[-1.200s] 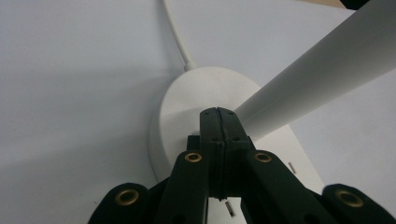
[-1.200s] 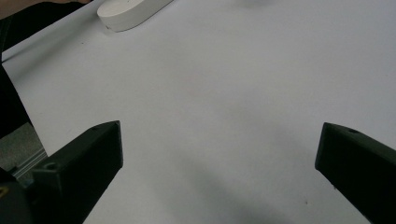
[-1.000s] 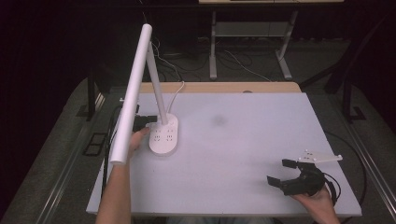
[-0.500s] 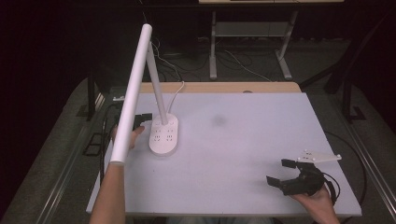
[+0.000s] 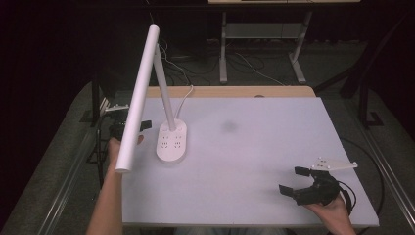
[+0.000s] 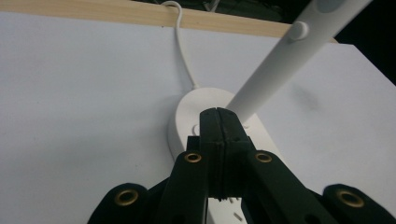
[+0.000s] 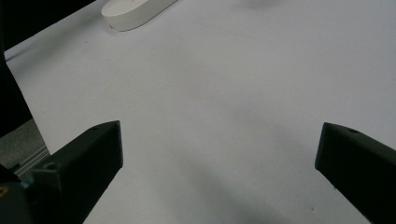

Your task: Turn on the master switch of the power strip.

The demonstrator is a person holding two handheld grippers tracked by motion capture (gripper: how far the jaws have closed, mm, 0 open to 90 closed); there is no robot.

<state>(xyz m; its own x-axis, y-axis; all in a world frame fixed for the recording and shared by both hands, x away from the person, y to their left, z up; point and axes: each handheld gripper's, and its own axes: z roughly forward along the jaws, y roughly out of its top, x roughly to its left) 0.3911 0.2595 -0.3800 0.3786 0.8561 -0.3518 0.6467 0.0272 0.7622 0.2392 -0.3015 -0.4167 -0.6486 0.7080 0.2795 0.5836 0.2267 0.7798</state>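
Your left tongs [image 6: 218, 122] are clenched empty beside the white desk lamp [image 5: 171, 142], while your right tongs [image 5: 295, 180] hang released over the bench [image 5: 254, 161].

White table [image 5: 254, 161] w/ wood strip along far edge. Far left on it: white oval lamp base [image 5: 172, 142], its cord [image 5: 185, 98] running off far edge. Faint dark smudge [image 5: 228, 127] near centre.

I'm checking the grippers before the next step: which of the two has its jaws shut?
The left hand-held gripper, beside the white desk lamp's base: its jaws meet with nothing between them. The right hand-held gripper stands wide open above the table.
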